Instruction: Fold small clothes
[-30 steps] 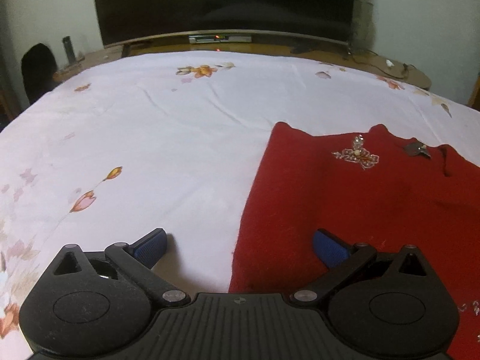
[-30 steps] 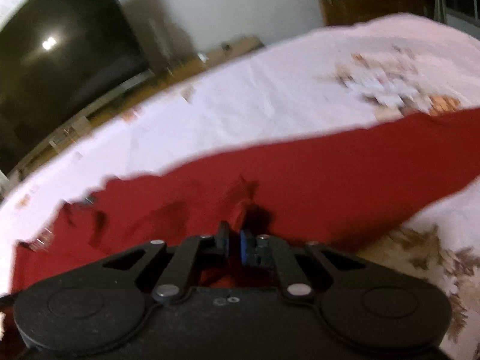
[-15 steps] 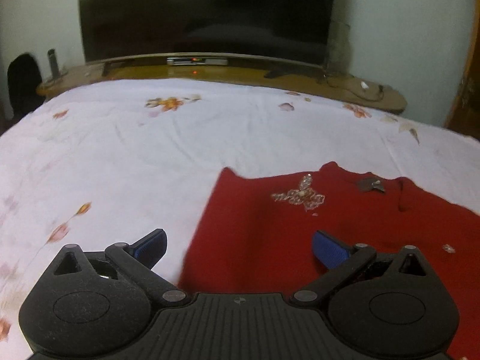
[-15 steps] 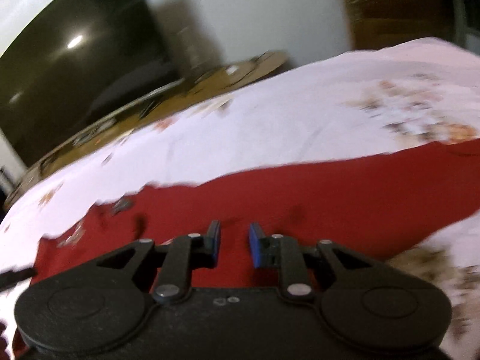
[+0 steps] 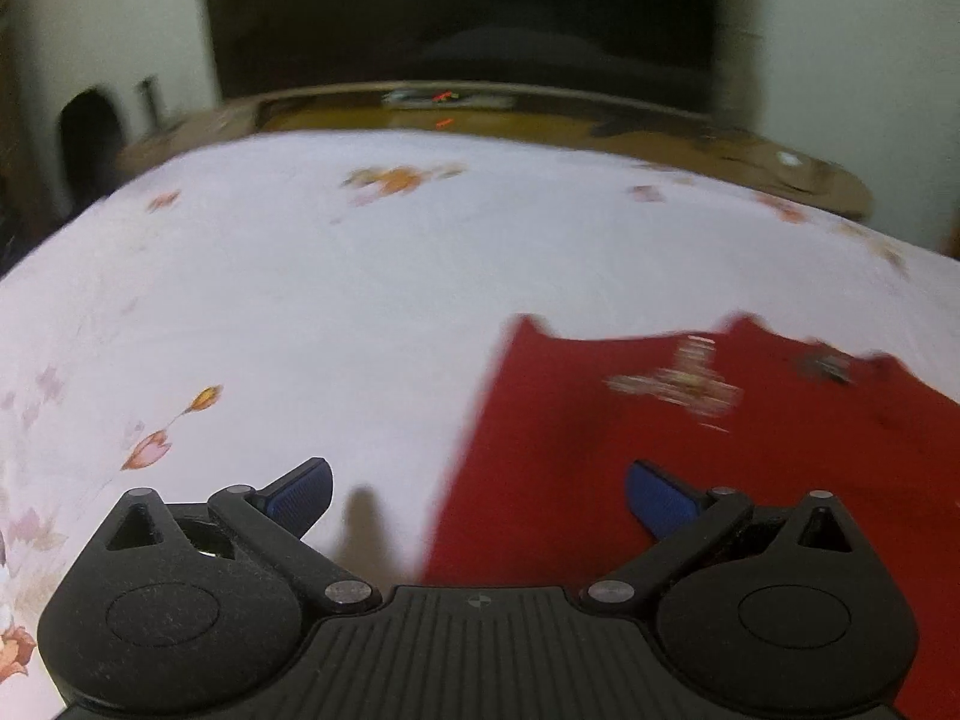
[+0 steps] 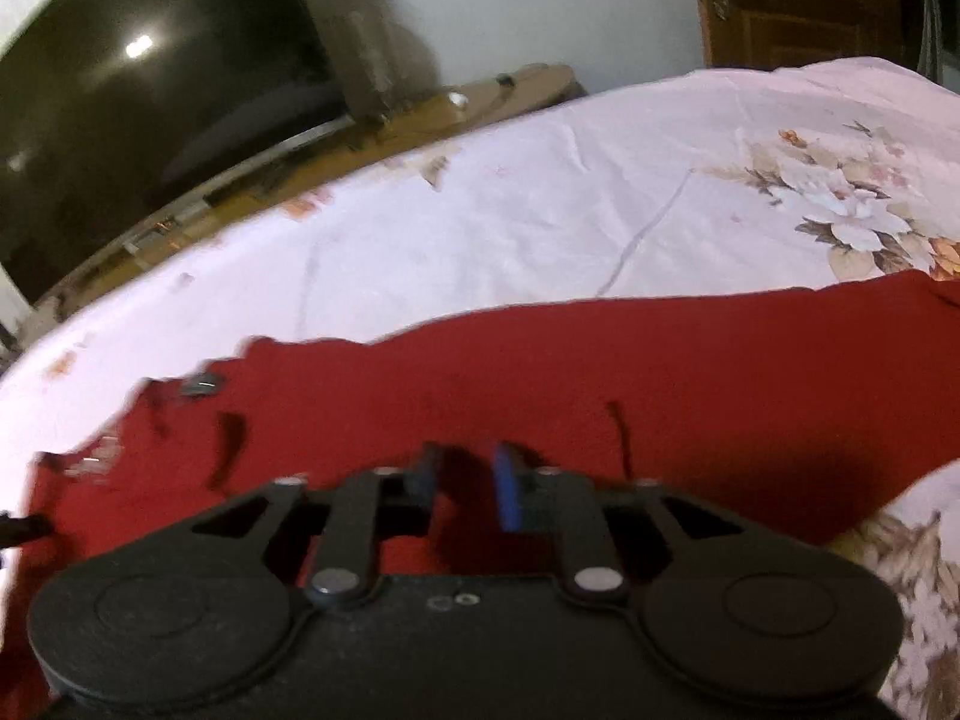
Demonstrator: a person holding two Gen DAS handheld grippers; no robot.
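- Red knitted fabric of a small flat garment (image 6: 540,384) is lying spread on a white bedsheet printed with orange and brown flowers (image 5: 300,300).
- A beaded silver ornament (image 5: 678,387) is sitting on the garment near its far edge, blurred in the left wrist view.
- The black right gripper with blue pads (image 6: 468,483) is hovering over the middle of the garment; its jaws have just been opening and are standing a little apart, with no cloth pinched between them.
- The black left gripper with blue pads (image 5: 477,492) is hanging with its jaws spread wide, straddling the garment's left edge: one pad is over bare sheet, the other over red cloth, neither pressing on anything.
- A large dark television screen (image 6: 150,90) is standing beyond the bed on a long wooden stand (image 5: 540,120).
- A brown wooden door (image 6: 792,0) is showing at the far right.
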